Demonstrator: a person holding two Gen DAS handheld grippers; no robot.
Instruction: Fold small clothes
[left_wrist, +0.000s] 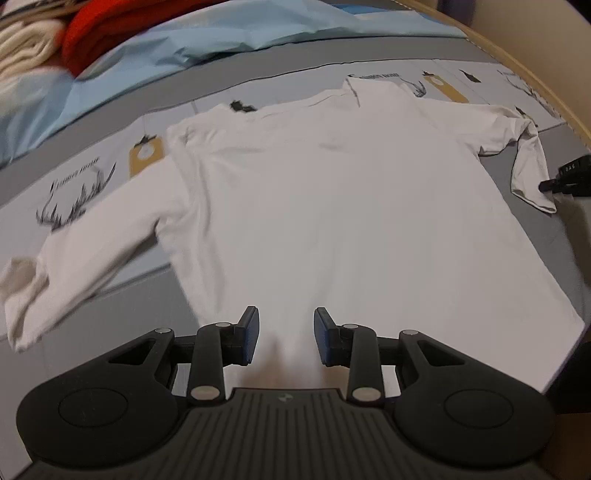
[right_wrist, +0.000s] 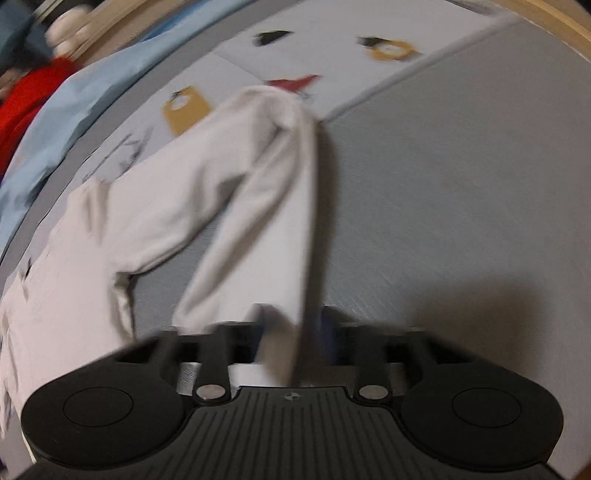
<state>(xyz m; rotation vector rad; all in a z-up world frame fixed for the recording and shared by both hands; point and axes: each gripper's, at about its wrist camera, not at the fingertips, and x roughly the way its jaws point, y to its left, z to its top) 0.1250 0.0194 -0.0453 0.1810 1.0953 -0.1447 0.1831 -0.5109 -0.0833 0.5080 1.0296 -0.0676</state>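
A long-sleeved shirt (left_wrist: 325, 206) lies spread flat on the bed (left_wrist: 565, 236), collar (left_wrist: 373, 86) at the far side. The left claw (left_wrist: 285, 336) hovers over its near hem; the right claw (right_wrist: 291, 332) pinches the cuff of one sleeve (right_wrist: 258, 206). Bedding (left_wrist: 155, 48) is piled behind.

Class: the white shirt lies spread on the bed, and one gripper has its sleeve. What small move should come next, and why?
Probably the right gripper, which looks shut on the sleeve, should carry the cuff inward across the white shirt. The body lies flat, that sleeve is doubled over at the side, and the left gripper hovers open above the hem, holding nothing.
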